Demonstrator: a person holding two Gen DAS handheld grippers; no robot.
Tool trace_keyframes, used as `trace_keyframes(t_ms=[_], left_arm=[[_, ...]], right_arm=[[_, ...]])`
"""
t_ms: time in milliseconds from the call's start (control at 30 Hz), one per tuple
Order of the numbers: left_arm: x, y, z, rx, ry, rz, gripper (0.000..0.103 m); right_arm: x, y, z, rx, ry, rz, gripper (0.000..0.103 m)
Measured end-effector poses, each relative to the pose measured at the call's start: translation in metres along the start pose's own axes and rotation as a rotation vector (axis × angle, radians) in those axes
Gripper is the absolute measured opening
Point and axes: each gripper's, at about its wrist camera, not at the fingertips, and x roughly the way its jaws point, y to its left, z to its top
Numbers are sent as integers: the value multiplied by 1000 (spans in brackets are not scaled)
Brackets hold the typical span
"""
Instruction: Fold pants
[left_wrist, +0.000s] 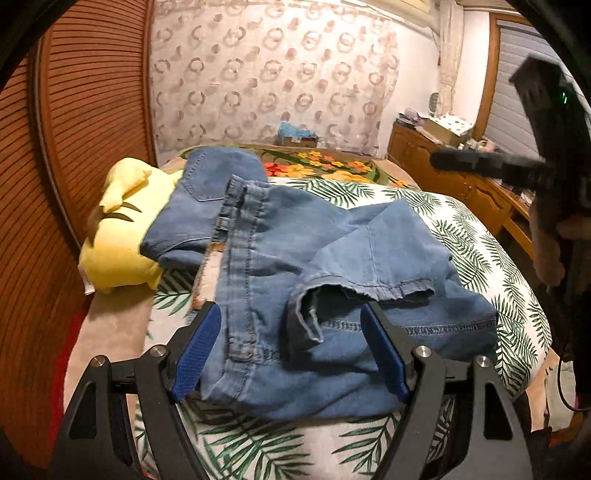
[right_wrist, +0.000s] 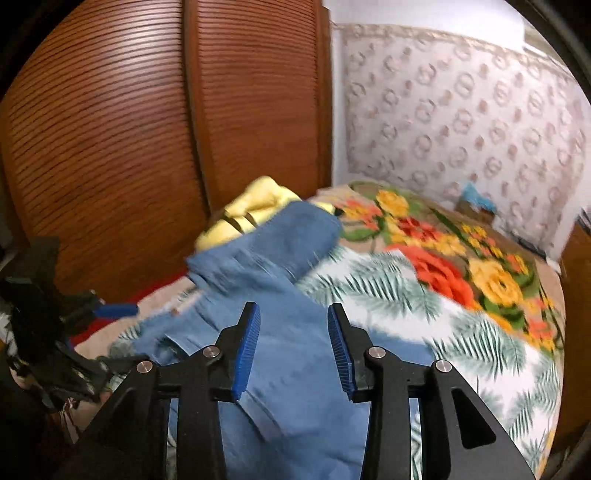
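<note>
My left gripper (left_wrist: 291, 347) hung spread over the half-folded jeans (left_wrist: 314, 258) on the bed (left_wrist: 498, 258); my right gripper (right_wrist: 293, 347) stood parted, pinching nothing, free to regrasp.

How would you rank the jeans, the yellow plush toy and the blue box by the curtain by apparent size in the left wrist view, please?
1. jeans, largest.
2. yellow plush toy.
3. blue box, smallest, though it lies farthest away.

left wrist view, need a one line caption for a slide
Open left gripper hovers over roughly folded jeans on a palm-print bedspread, a yellow plush toy beside them.
</note>
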Motion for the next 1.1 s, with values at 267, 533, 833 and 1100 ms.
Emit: trace_keyframes(t_ms=[267, 533, 833, 1100], left_arm=[[25, -7, 0, 47, 42, -51, 43], [33, -12, 1, 63, 53, -41, 37], [32, -15, 6, 78, 26, -34, 32], [35, -11, 3, 70, 37, -29, 9]], right_arm=[[29, -4, -21, 99, 122, -18, 44], [41, 20, -33, 142, 189, 6, 44], [50, 46, -32, 179, 209, 90, 51], [78, 37, -17, 221, 215, 170, 10]])
